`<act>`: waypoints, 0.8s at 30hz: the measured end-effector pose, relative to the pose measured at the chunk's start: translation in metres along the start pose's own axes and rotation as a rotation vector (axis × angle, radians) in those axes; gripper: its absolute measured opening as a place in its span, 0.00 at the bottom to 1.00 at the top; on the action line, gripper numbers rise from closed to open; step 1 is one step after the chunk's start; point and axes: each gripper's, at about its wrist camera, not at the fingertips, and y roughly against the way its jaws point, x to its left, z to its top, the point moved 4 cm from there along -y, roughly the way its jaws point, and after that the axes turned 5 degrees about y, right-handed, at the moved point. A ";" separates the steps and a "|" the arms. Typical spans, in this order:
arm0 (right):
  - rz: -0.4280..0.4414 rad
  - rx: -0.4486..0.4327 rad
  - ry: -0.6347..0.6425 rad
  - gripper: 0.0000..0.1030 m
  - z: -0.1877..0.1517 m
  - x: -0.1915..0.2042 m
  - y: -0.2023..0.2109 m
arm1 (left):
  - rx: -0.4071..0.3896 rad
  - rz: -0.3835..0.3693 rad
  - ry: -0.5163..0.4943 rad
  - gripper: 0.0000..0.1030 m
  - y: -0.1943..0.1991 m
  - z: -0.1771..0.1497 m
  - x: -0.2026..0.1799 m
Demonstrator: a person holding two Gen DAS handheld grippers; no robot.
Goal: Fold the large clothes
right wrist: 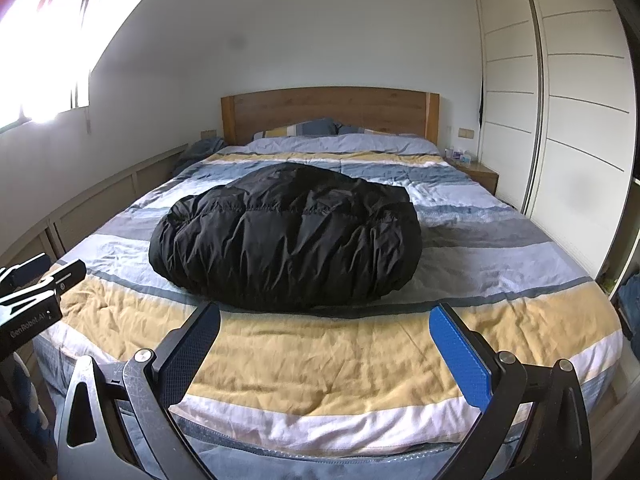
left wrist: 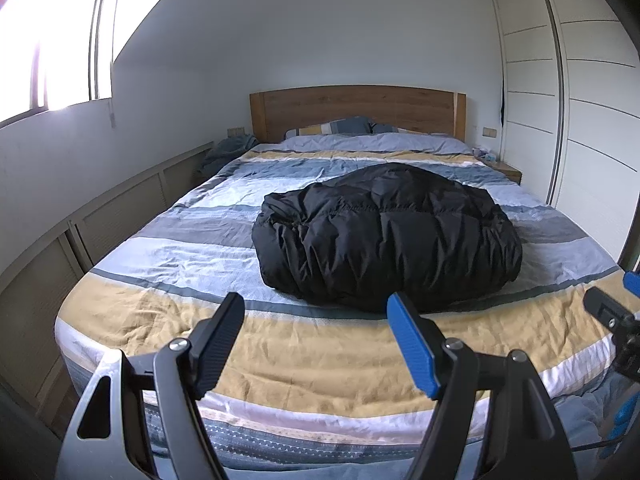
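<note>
Black puffer jacket [left wrist: 386,236] lies bundled into a rounded, quilted mound on the striped bedcover [left wrist: 160,312], roughly at the middle of the bed, with open cover showing on every side of it. Its long axis runs across the bed, from the window side toward the wardrobe side, and a stitched seam crosses its top along that same line. Which end is collar or hem cannot be told; a humped fold rises at the back of the jacket, toward the headboard [left wrist: 356,110]. In the right wrist view the same jacket [right wrist: 286,236] sits a little left of centre.

Beyond the jacket, pillows [left wrist: 332,127] lean at the foot of the headboard. To one side of the jacket low panelled cabinets [left wrist: 120,216] run under a bright window [left wrist: 60,40]; to the other side stand a small bedside table [left wrist: 508,170] and a tall white wardrobe [left wrist: 580,100].

Nearer than the jacket, over the yellow band at the foot of the cover, the left gripper [left wrist: 316,322] hangs with its jaws spread wide and nothing between them, well apart from the jacket. The right gripper [right wrist: 324,330] is likewise spread wide and empty, short of the jacket's near edge.
</note>
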 end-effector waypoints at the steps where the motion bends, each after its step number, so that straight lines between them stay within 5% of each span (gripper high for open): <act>1: 0.001 0.002 0.001 1.00 0.000 0.001 -0.001 | 0.000 -0.001 0.000 0.71 0.000 0.000 0.000; 24: -0.038 0.077 -0.021 1.00 -0.021 -0.009 -0.021 | 0.047 -0.027 0.025 0.71 -0.016 -0.008 0.006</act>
